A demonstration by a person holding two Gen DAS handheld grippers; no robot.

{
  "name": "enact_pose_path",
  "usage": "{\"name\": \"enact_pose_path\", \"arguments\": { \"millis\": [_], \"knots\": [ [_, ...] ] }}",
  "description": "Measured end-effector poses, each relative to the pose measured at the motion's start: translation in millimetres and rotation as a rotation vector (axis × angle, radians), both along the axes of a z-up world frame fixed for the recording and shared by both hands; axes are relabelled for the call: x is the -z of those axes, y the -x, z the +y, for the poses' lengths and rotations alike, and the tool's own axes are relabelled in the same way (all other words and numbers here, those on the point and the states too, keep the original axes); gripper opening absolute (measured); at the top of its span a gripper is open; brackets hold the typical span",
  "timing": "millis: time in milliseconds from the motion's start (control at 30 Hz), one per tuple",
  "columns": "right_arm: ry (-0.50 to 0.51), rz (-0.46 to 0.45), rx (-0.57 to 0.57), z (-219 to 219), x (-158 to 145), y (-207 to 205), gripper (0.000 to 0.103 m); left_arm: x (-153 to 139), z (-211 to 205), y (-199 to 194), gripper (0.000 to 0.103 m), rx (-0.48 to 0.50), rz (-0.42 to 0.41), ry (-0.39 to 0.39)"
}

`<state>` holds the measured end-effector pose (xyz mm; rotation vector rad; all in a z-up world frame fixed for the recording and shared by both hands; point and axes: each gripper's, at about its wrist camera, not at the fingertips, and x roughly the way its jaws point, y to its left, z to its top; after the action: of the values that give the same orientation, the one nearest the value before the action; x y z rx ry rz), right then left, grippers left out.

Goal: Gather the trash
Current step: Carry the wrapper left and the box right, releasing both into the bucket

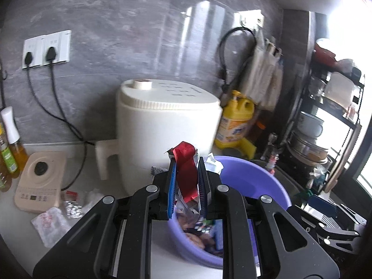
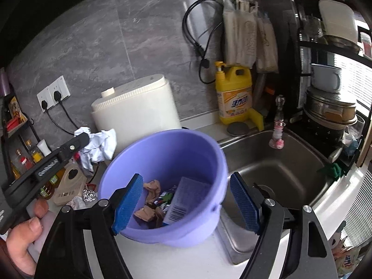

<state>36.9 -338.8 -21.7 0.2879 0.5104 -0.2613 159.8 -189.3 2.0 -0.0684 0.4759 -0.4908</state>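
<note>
Nearest us, our left gripper was clamped on a red and silver wrapper, jaws narrow, over the purple bucket's near rim at 6 o'clock. Our right gripper stood wide and empty, one pad inside the bucket, one outside. We judged a release here might drop the wrapper onto the counter, being so near the rim. The right pads could snag the wall and tip the bucket towards the sink at 3 o'clock. At 9 o'clock more scraps waited
</note>
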Motion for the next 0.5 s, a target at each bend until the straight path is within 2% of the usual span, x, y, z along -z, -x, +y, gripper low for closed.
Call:
{"name": "enact_pose_path", "arguments": {
  "millis": [233, 333, 367, 400, 467, 500],
  "knots": [
    [-0.003, -0.021, 0.017, -16.8, -2.1, 19.9, 0.076, 4.5, -34.1, 2.8, 0.017, 0.065, 0.013, -0.011],
    [-0.008, -0.027, 0.027, -23.0, -2.3, 26.9, 0.076, 7.9, -46.6, 2.6, 0.022, 0.09, 0.033, -0.029],
    [-0.009, -0.029, 0.029, -24.3, -2.4, 29.0, 0.076, 8.8, -49.2, 2.5, 0.037, 0.096, 0.04, -0.037],
    [-0.01, -0.032, 0.031, -25.5, -2.3, 31.2, 0.077, 9.5, -50.1, 3.3, 0.059, 0.089, 0.041, -0.041],
    [-0.011, -0.037, 0.036, -26.4, -2.1, 34.8, 0.08, 7.4, -45.8, 7.1, 0.071, 0.074, 0.018, -0.031],
    [-0.011, -0.043, 0.039, -26.4, -2.2, 36.5, 0.082, 6.7, -42.9, 7.9, 0.072, 0.071, 0.013, -0.033]
  ]
}}
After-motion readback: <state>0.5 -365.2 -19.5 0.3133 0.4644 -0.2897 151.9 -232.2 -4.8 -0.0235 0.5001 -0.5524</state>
